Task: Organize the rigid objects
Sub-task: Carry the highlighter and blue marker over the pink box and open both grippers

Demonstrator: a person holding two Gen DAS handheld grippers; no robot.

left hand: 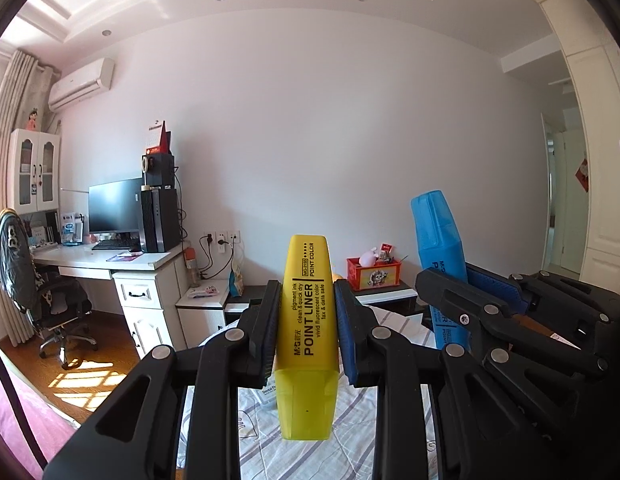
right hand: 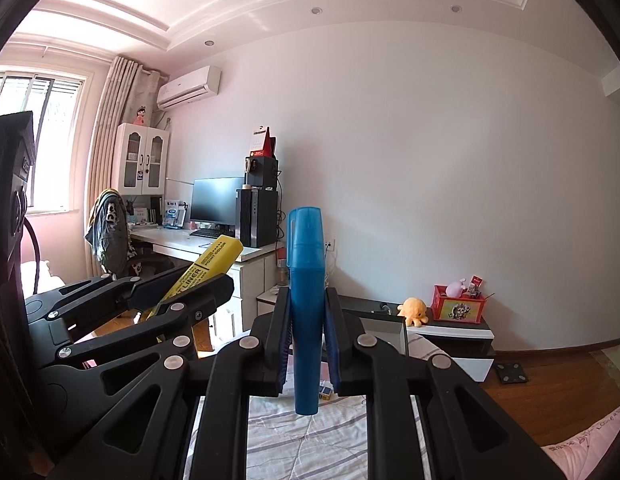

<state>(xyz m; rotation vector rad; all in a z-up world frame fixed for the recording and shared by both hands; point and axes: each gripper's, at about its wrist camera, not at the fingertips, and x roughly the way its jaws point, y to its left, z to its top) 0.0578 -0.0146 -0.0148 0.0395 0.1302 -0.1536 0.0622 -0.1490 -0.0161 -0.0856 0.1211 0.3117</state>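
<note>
My left gripper [left hand: 308,322] is shut on a yellow highlighter [left hand: 308,312] marked "POINT LINER" and holds it upright, raised above the bed. My right gripper [right hand: 308,338] is shut on a blue highlighter [right hand: 306,300], also upright and raised. The two grippers are side by side: the blue highlighter [left hand: 440,248] and right gripper [left hand: 462,304] show at the right of the left wrist view. The yellow highlighter [right hand: 208,270] and left gripper [right hand: 178,292] show tilted at the left of the right wrist view.
A bed with a striped white sheet [left hand: 254,412] lies below. A small box [right hand: 326,391] and a card [left hand: 267,392] lie on the sheet. Beyond stand a low cabinet [right hand: 450,330] with a red box [right hand: 460,304], a desk [left hand: 106,260] and an office chair [left hand: 50,304].
</note>
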